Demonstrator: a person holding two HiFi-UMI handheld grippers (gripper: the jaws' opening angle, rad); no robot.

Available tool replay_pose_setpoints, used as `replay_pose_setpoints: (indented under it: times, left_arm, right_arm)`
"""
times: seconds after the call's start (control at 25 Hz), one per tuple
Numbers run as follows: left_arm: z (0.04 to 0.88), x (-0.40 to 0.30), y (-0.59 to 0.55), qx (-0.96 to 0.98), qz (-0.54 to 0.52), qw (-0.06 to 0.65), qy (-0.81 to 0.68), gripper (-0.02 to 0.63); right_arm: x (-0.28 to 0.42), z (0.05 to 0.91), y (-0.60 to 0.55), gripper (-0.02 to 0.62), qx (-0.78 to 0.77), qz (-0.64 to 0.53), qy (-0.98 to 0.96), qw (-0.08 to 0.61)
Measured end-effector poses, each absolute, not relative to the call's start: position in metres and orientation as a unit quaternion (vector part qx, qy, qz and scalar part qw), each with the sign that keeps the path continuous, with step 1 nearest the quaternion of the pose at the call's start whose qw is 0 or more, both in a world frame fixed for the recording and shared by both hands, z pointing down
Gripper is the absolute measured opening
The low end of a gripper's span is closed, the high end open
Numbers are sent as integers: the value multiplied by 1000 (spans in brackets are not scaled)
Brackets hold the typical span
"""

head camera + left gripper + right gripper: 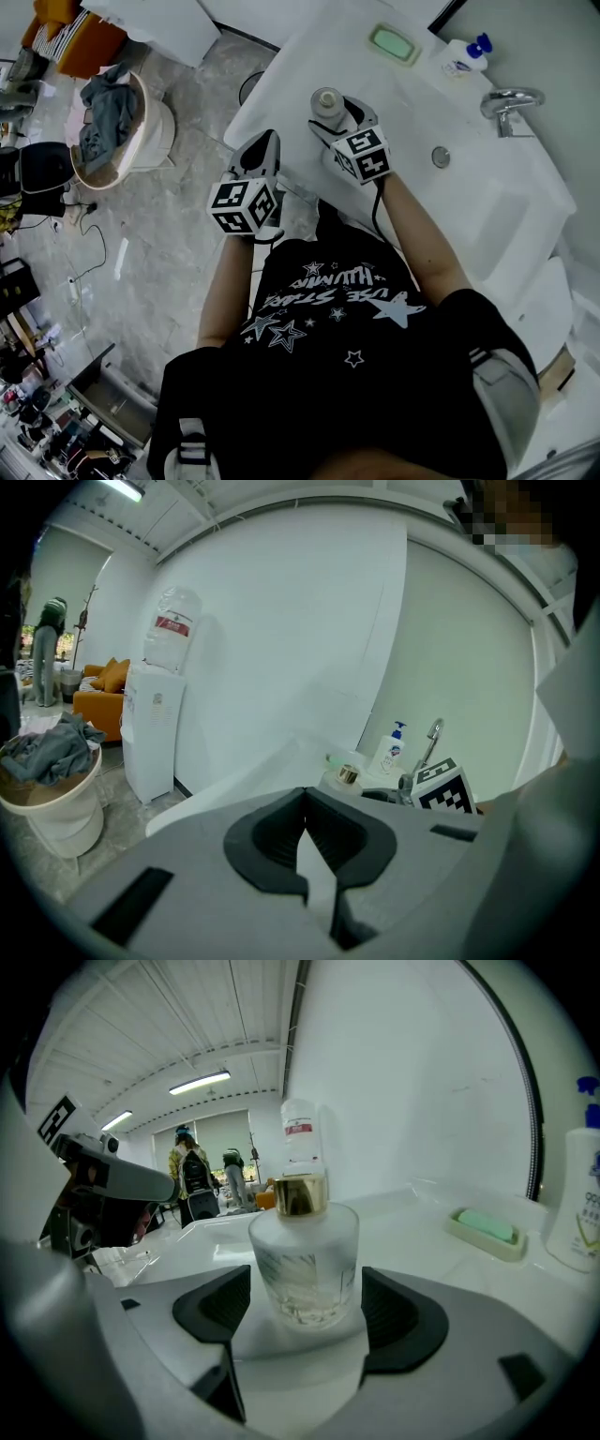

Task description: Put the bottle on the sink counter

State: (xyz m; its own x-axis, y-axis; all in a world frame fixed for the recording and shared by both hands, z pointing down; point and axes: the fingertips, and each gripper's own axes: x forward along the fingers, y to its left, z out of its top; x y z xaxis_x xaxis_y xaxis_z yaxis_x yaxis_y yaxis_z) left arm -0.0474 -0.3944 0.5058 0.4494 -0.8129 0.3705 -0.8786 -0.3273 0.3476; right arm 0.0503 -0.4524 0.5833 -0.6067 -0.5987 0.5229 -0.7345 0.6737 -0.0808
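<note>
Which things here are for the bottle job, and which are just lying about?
For the job: bottle, right gripper, sink counter.

Just lying about: soap, hand wash, tap, laundry basket, left gripper.

The bottle (303, 1269) is short and round, of frosted glass with a gold cap. It stands upright on the white sink counter (422, 1241), between the right gripper's (305, 1309) jaws, which flank it closely; contact is unclear.
</note>
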Motion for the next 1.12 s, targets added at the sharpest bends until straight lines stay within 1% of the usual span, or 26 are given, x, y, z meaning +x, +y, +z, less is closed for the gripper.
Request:
replay_pose_setpoints:
  times: [0.32, 0.8, 1.12]
  left_arm:
    - [494, -54, -367, 825, 60, 249, -504, 9]
    - [461, -65, -311, 849, 46, 233, -473, 9]
    - [441, -68, -264, 875, 40, 211, -434, 8]
  right_arm:
    - [74, 572, -433, 336, 430, 147, -862, 223]
    - [99, 487, -388, 335, 520, 124, -831, 151]
    - [97, 468, -322, 333, 549, 149, -813, 122]
